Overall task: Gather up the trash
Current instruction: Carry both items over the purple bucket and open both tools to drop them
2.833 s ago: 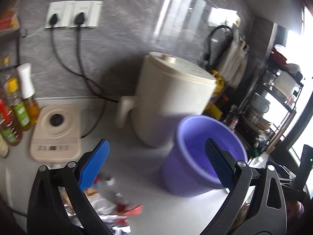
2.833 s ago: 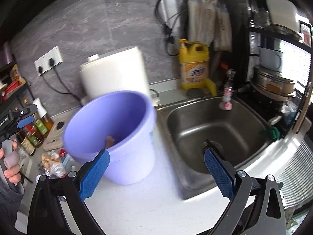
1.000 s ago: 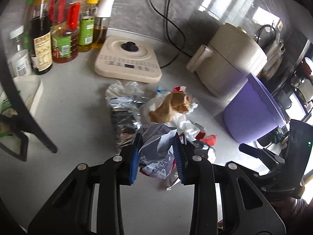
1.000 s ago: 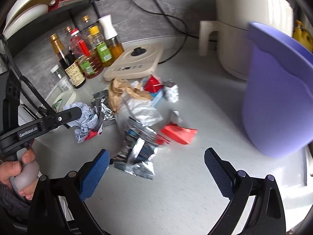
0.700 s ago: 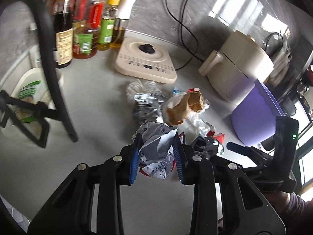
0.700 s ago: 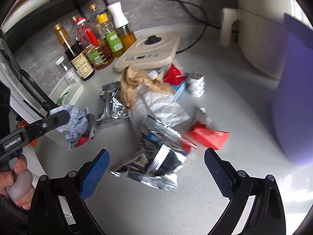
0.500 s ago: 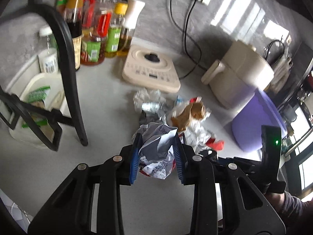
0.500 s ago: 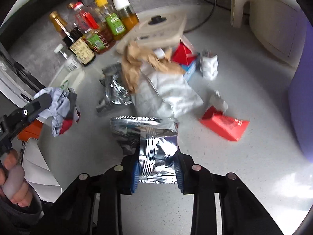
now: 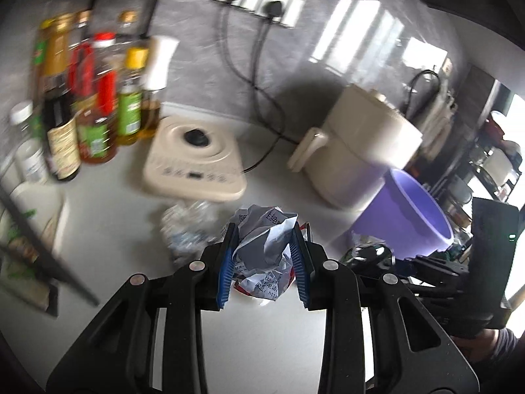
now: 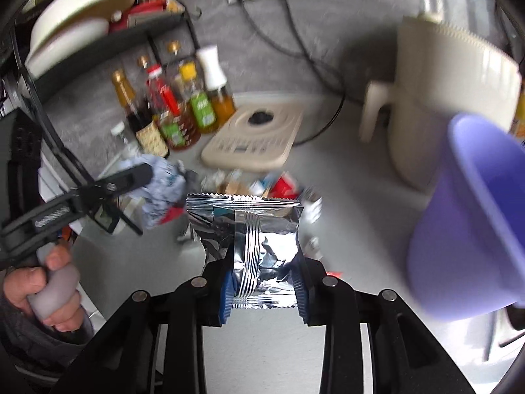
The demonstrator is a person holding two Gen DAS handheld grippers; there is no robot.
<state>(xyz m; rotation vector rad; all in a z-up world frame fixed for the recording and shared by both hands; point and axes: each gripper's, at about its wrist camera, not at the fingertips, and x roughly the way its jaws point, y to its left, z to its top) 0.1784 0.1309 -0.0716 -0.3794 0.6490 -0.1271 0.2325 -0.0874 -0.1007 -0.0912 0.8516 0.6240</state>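
Both tools now have something in them, which is the real change here. The right tool (image 10: 264, 290), wide open a second ago above the litter, has just been closing and its jaws now pinch a silver foil snack packet (image 10: 251, 243) by its lower end, the crimped top standing up in front of the pads. The left tool (image 9: 264, 271) is narrowed on a crumpled ball of printed paper (image 9: 264, 248), as it was a second back. Both have come up off the tabletop (image 9: 262, 338) with their loads; the blur fits that.

Just beyond the right tool's tips, the rest of the trash pile (image 10: 262, 184) lies on the tabletop: a red wrapper, brown paper, clear plastic, hard to sort out in the blur. Off to the right of both tools stands the purple bucket (image 10: 472, 216), open mouth up, near but apart from either load. Behind it sits a cream appliance (image 9: 361, 151); further back, left of the tools, the flat cream cooker (image 9: 193, 164) and the row of sauce bottles (image 9: 95, 111) by the wall.

I'd say the pickup is done for these two pieces, and carrying them over the bucket comes next. More trash remains.
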